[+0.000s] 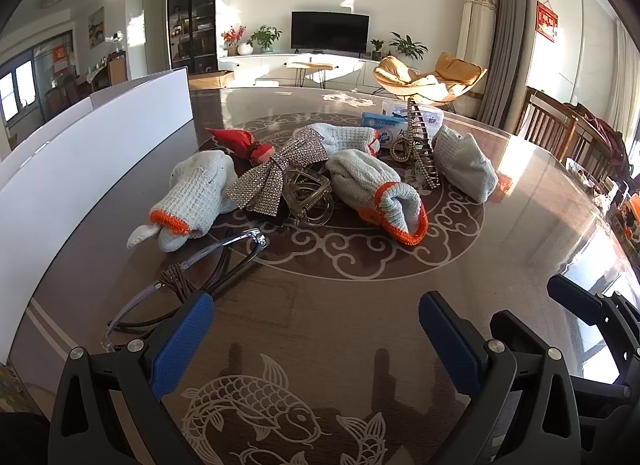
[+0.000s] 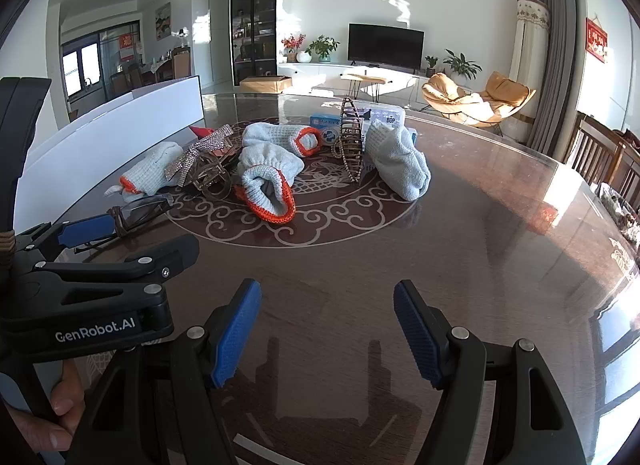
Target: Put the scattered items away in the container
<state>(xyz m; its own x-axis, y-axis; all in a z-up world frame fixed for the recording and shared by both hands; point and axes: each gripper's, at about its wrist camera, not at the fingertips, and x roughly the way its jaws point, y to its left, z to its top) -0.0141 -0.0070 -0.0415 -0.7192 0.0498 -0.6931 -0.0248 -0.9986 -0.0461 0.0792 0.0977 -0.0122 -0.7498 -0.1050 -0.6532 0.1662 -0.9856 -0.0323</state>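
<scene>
Beyond the gaping right tongs [image 2: 326, 329], gloves [image 2: 266, 181]

Worktop [image 1: 360, 305]: dark brown, pale scroll and fish motifs. Gloves [image 1: 372, 181]: pale grey knit, orange cuffs. Bow [image 1: 276, 169] beside gloves: silver rhinestones. Box [image 2: 120, 133]: white. Hand-held gripper pads [image 2: 236, 333]: blue.
</scene>
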